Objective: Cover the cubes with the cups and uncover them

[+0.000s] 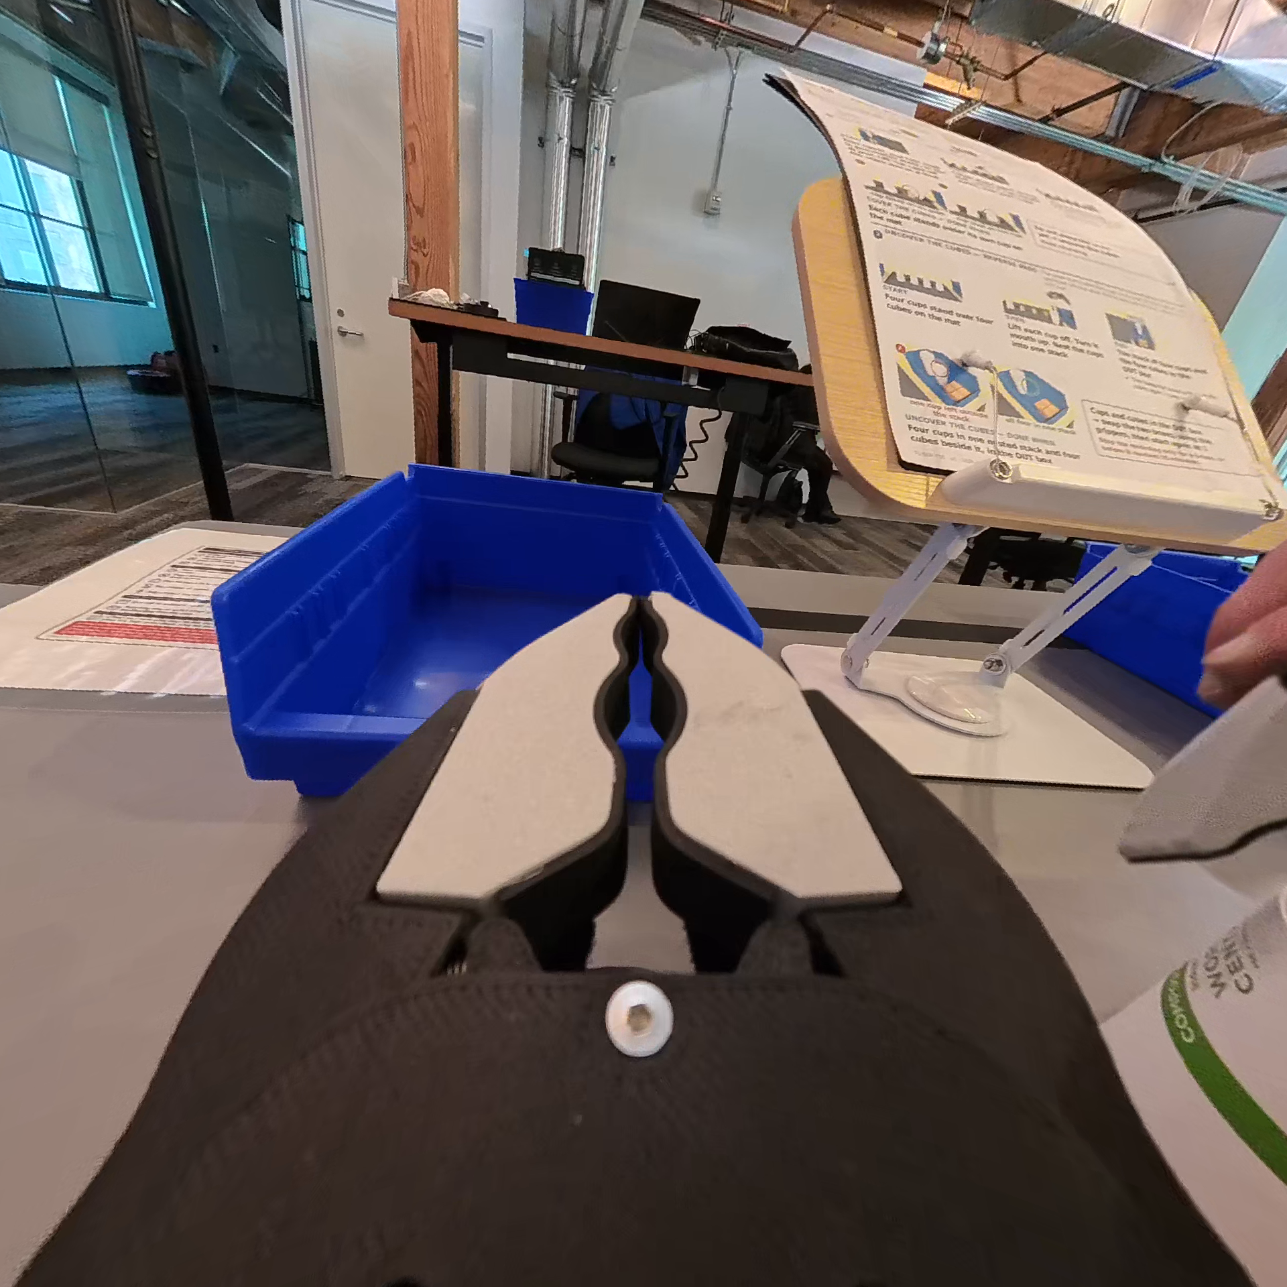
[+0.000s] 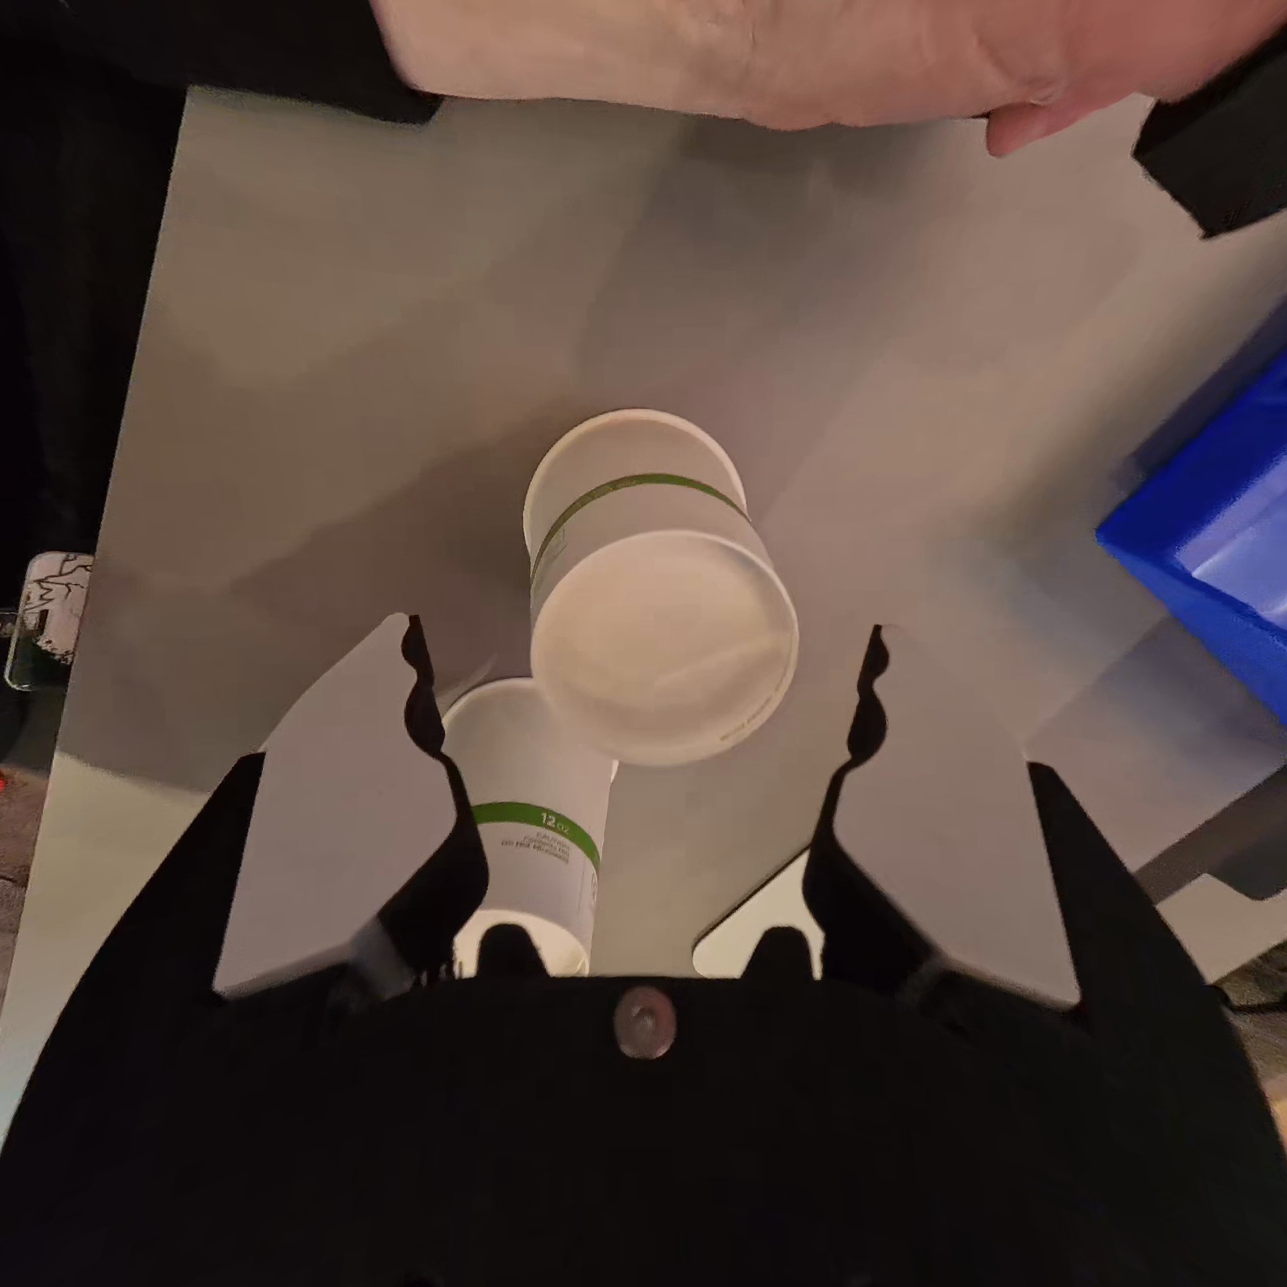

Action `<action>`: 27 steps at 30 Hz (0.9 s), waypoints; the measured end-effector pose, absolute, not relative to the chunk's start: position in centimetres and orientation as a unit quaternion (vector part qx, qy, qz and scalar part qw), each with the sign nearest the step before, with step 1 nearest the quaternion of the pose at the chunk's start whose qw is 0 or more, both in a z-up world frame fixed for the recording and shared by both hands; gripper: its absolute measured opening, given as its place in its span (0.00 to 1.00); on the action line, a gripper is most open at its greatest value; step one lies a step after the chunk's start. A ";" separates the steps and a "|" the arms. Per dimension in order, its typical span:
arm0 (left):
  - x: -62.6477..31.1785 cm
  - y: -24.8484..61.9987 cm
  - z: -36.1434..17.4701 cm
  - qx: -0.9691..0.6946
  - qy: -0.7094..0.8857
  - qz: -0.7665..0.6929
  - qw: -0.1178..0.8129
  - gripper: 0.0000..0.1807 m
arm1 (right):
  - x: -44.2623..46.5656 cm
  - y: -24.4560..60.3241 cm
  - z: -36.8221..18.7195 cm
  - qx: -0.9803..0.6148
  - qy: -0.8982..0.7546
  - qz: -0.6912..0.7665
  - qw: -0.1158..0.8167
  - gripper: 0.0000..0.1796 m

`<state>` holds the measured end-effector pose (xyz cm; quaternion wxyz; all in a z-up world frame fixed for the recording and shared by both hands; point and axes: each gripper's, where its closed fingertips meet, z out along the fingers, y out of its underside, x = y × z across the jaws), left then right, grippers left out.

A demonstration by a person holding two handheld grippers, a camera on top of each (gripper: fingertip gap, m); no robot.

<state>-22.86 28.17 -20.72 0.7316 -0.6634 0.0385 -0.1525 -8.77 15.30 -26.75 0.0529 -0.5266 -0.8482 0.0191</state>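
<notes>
Two white paper cups with green bands are showing in the right wrist view, both standing upside down on the grey table (image 2: 348, 362). One inverted cup (image 2: 654, 592) is sitting just beyond the fingertips of the right gripper (image 2: 644, 630), lined up with the gap between them, its closed base turned up toward the camera and nothing touching it. The second cup (image 2: 536, 843) is standing nearer the camera, just inside the left finger (image 2: 348, 822) of that gripper and partly hidden by it; whether it is touching the finger cannot be told. The right gripper's fingers are spread wide apart and are gripping nothing. No cubes are showing in either view, so whether any are lying under the cups cannot be told. A hand (image 2: 731, 56) is reaching across the far edge of this view, and a blue bin corner (image 2: 1198, 550) is showing at the right. In the left wrist view the left gripper (image 1: 641, 606) is hovering low over the table with its grey fingers pressed together at the tips, holding nothing. Straight ahead of it an open blue bin (image 1: 313, 627) is sitting on the table, its inside bare. To the right a wooden stand (image 1: 836, 362) is propping up an instruction sheet (image 1: 1010, 278), and at the near right edge part of a cup (image 1: 1219, 1114) is appearing beside a grey finger of the other gripper (image 1: 1212, 780).
</notes>
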 end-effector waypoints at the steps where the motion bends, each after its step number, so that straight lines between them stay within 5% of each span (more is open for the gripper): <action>1: -22.8 28.2 -20.7 -0.663 0.038 -0.155 0.731 0.00 | -9.0 15.4 -26.9 -0.523 -0.850 0.018 0.051 0.63; 6: -23.0 28.1 -20.6 -0.659 0.032 -0.164 0.733 0.00 | -9.2 15.2 -28.1 -0.516 -0.856 0.022 0.021 0.46; 16: -23.1 28.1 -20.6 -0.658 0.026 -0.168 0.733 0.00 | -9.2 15.8 -26.1 -0.503 -0.864 0.011 0.035 0.43; 27: -23.1 27.9 -20.4 -0.653 0.024 -0.176 0.736 0.00 | -4.5 15.1 -9.2 -0.499 -0.826 0.124 0.231 0.43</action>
